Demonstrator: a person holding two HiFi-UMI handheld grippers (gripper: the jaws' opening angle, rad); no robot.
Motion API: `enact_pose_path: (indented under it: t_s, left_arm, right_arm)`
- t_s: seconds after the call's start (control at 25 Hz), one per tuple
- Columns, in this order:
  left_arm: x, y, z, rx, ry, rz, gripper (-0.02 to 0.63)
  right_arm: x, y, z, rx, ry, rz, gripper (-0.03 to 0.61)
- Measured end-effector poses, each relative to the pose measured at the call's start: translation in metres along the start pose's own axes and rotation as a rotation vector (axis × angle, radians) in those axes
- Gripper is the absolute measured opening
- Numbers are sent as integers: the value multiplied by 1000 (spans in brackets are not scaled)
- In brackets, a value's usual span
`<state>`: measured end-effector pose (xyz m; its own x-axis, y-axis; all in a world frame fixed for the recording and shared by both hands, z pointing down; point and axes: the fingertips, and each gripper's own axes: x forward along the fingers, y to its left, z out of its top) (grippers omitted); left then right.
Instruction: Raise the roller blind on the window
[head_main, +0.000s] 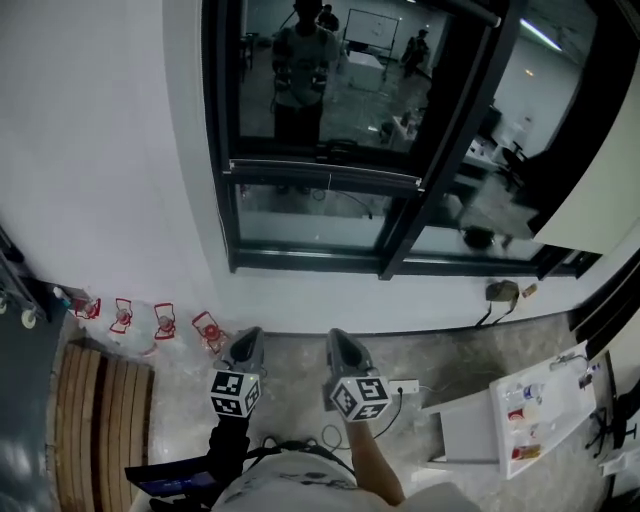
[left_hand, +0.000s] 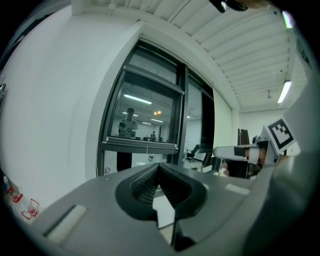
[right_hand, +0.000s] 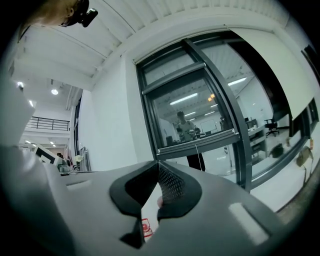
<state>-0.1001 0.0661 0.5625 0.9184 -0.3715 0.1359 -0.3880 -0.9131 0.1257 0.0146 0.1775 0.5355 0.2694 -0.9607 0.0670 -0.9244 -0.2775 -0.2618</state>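
The roller blind is seen drawn over the upper part of the dark-framed window. Its bottom rail lies across the pane, and a thin pull cord hangs from the rail's middle. Clear glass is left below the rail.

Both claws are held low in the head view, side by side above the floor and well apart from the blind. The left claw is clenched with nothing between its jaws. The right claw is likewise clenched and empty.

In the left gripper view the rail is seen just above the meeting tips of the left claw. In the right gripper view the rail and cord are seen above and to the right of the right claw.

Red-and-white markers are lined up at the foot of the wall to the left.
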Motion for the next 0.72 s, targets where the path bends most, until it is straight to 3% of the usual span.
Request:
enact_pose_path:
  t_s: [0.72]
  left_arm:
    - [24,-13,30,56,-61,25,-2]
  right_arm:
    - [12,-20,37,-32,-68,41,-2]
